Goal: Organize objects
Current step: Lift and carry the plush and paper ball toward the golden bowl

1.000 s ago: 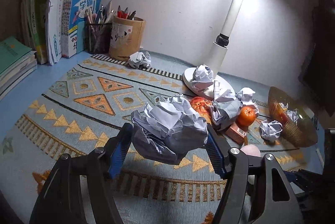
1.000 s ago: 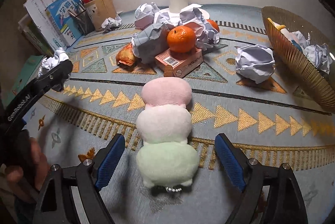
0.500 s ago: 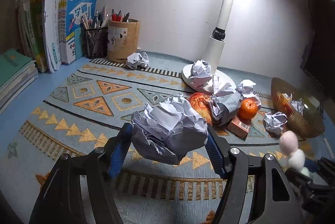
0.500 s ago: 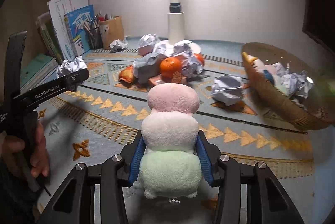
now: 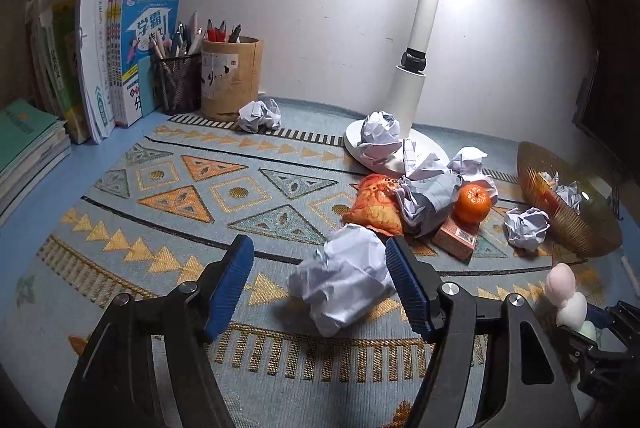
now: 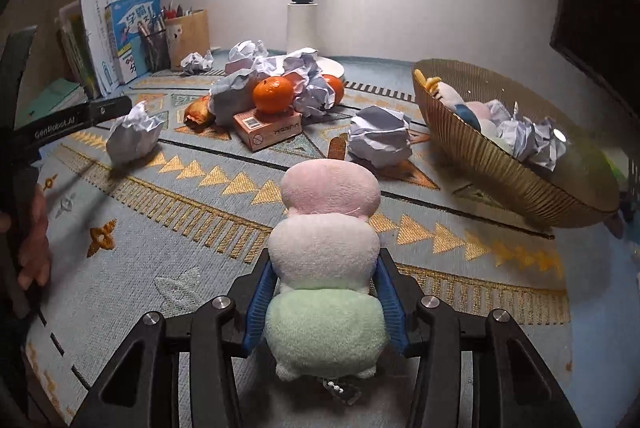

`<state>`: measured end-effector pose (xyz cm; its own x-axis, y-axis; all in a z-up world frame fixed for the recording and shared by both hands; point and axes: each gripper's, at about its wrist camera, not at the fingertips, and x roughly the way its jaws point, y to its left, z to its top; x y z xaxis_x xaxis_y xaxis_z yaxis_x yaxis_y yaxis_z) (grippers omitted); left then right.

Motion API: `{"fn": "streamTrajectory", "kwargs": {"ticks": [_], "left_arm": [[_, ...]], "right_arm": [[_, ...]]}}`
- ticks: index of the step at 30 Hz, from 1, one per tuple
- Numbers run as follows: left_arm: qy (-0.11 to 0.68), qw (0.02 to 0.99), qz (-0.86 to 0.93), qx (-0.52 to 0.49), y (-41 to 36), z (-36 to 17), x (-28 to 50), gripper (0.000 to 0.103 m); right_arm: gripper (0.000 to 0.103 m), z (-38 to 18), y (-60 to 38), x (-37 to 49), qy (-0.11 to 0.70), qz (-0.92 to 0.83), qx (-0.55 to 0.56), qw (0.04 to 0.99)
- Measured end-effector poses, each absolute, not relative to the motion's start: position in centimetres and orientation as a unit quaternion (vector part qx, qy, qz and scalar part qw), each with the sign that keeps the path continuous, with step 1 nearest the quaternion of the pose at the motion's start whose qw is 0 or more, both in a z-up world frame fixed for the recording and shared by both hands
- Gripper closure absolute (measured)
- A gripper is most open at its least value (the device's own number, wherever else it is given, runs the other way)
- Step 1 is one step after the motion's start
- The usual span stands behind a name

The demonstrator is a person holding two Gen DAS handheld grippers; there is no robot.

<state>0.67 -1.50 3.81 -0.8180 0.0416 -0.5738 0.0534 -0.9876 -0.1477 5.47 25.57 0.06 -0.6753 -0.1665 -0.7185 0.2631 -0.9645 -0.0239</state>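
Paper ball [image 5: 344, 284] seemingly dropped; left tongs [image 5: 317, 248] parted, right tongs [image 6: 326, 262] newly clamping one plush [image 6: 330, 189]

The right gripper [image 6: 326, 302] has closed its jaws on the three-coloured plush toy [image 6: 326, 260], lifting it off the mat; the crumpled paper ball [image 5: 344, 284] has slipped from the left gripper [image 5: 320, 286]

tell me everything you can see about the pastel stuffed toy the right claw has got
The plush toy is three soft, fuzzy lumps in a row: pink farthest from the camera, white in the middle, pale green nearest, with a small bead chain at the green end. The right claw, whose jaws have just been closing, presses its blue pads into the toy's sides where the white and green lumps meet. It points toward the wicker basket over the patterned mat.
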Motion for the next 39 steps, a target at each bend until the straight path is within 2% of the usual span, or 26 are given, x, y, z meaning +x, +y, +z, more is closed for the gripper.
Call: {"fn": "streamTrajectory", "kwargs": {"ticks": [9, 19, 31, 33, 35, 36, 39], "left_arm": [[0.089, -0.003, -0.947, 0.310, -1.8, 3.6, 0.2, 0.036], [0.079, 0.013, -0.950, 0.302, -1.6, 3.8, 0.4, 0.037], [0.086, 0.012, -0.948, 0.306, -1.8, 3.7, 0.2, 0.037], [0.089, 0.005, -0.946, 0.312, -1.7, 3.5, 0.1, 0.032], [0.088, 0.001, -0.940, 0.330, -1.6, 3.1, -0.5, 0.006], [0.084, 0.002, -0.937, 0.338, -1.5, 2.9, -0.8, 0.003], [0.074, 0.025, -0.932, 0.353, -1.5, 2.6, -1.3, 0.005]], "right_arm": [[0.056, -0.1, 25.0, 5.3, 0.071, -0.912, 0.386, 0.115], [0.055, 0.8, 26.5, 5.8, 0.022, -0.922, 0.361, 0.134], [0.055, 0.4, 28.4, 4.9, -0.037, -0.914, 0.386, 0.121], [0.055, 0.3, 28.4, 4.7, -0.038, -0.912, 0.392, 0.117], [0.055, 0.1, 28.3, 4.6, -0.033, -0.910, 0.397, 0.115], [0.055, 0.1, 28.1, 4.6, -0.029, -0.910, 0.399, 0.114], [0.055, -0.2, 27.7, 4.5, -0.018, -0.907, 0.404, 0.116]]}}
